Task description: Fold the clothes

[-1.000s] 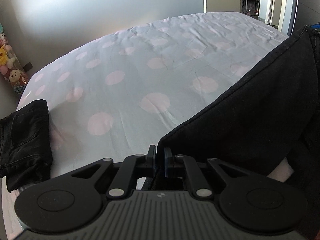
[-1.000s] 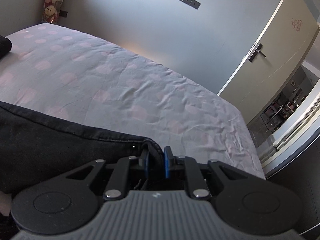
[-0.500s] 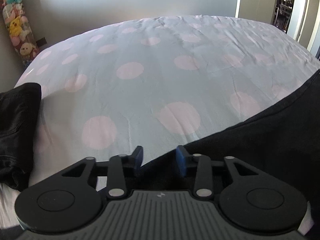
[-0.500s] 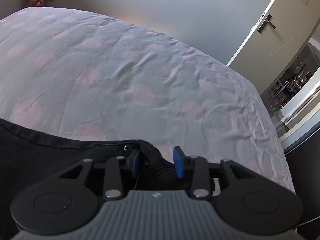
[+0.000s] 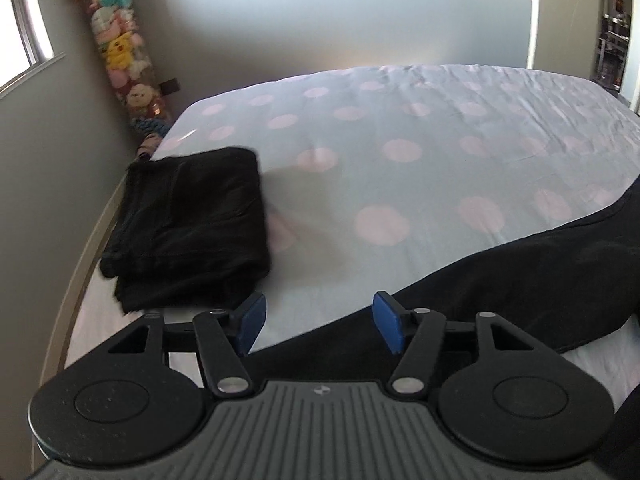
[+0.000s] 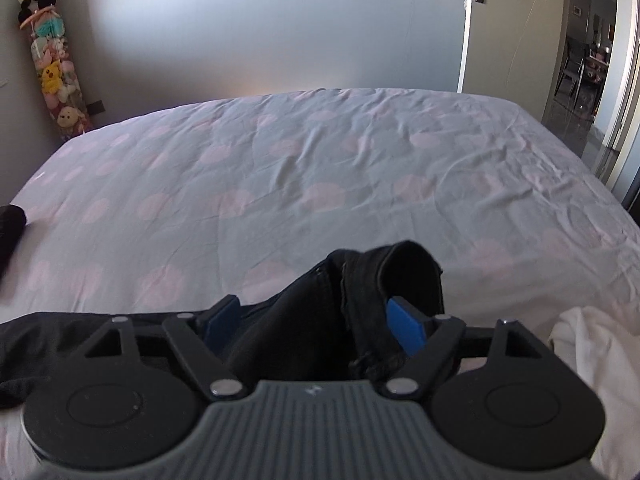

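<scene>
Both grippers (image 5: 316, 328) (image 6: 316, 322) just opened off the black garment (image 6: 360, 300), its bunched end now loose between right pads, rest cut off.

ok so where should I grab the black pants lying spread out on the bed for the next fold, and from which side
Probably the raised, bunched end of the black pants, which stands up between the right gripper's open jaws, just released. Come down from above on the near side; the fold lifts clear of the polka-dot sheet, so the jaws can close around it. The left gripper, also open, could take the flat near edge.
</scene>
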A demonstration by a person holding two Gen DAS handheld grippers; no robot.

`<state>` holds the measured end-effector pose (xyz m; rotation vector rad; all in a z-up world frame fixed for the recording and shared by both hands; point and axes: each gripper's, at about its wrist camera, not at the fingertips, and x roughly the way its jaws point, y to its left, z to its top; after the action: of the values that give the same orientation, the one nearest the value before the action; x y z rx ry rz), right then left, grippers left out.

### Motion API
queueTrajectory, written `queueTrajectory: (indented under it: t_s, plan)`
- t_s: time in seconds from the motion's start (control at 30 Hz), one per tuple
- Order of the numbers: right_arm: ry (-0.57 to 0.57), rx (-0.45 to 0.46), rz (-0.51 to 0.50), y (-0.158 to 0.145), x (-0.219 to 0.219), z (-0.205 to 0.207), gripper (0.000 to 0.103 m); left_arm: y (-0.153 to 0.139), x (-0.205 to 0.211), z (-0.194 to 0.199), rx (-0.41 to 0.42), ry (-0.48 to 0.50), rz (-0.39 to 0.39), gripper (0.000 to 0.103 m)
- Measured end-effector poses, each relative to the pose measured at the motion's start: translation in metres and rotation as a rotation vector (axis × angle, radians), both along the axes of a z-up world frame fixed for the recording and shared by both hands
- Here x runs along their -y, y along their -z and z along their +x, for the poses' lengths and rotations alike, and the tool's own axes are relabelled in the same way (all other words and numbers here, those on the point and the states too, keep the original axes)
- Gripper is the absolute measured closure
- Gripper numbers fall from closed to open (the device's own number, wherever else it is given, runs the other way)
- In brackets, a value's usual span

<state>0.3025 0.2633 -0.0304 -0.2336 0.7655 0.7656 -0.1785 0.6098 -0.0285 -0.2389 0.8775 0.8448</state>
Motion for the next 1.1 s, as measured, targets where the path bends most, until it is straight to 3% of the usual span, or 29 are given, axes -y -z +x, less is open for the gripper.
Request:
queueTrajectory:
  t_s: [0.1, 0.2, 0.37, 0.5, 0.6, 0.63, 0.7, 0.8, 0.9, 1.1]
  plan:
    - [0.006, -0.031, 0.056, -0.003, 0.022, -0.033, 0.020, 0.012, -0.003, -0.051, 0.029, -0.119, -0.055, 0.035]
    - [0.007, -0.077, 0.091, 0.000, 0.043, -0.063, 0.020, 0.035, -0.008, -0.090, 0.085, -0.209, -0.160, 0.035]
    - [0.008, -0.058, 0.060, 0.011, 0.065, -0.115, 0.020, 0.074, -0.016, -0.121, 0.166, -0.273, -0.265, 0.035]
    - [0.017, -0.051, 0.023, 0.020, 0.075, -0.143, 0.020, 0.100, -0.025, -0.127, 0.196, -0.251, -0.357, 0.056]
    - [0.042, -0.046, -0.006, 0.028, 0.078, -0.155, 0.020, 0.111, -0.025, -0.122, 0.175, -0.181, -0.393, 0.070]
    - [0.052, -0.048, -0.012, 0.031, 0.079, -0.157, 0.020, 0.112, -0.024, -0.119, 0.156, -0.164, -0.387, 0.070]
    - [0.067, -0.051, -0.021, 0.035, 0.079, -0.160, 0.020, 0.109, -0.023, -0.115, 0.118, -0.143, -0.347, 0.091]
    - [0.079, -0.055, -0.031, 0.039, 0.072, -0.159, 0.020, 0.095, -0.021, -0.117, 0.150, -0.109, -0.311, 0.092]
    - [0.071, -0.047, -0.026, 0.039, 0.062, -0.159, 0.020, 0.067, -0.014, -0.115, 0.175, -0.053, -0.229, 0.092]
    - [0.037, -0.037, -0.008, 0.037, 0.045, -0.166, 0.020, 0.013, -0.011, -0.124, 0.237, -0.050, -0.061, 0.093]
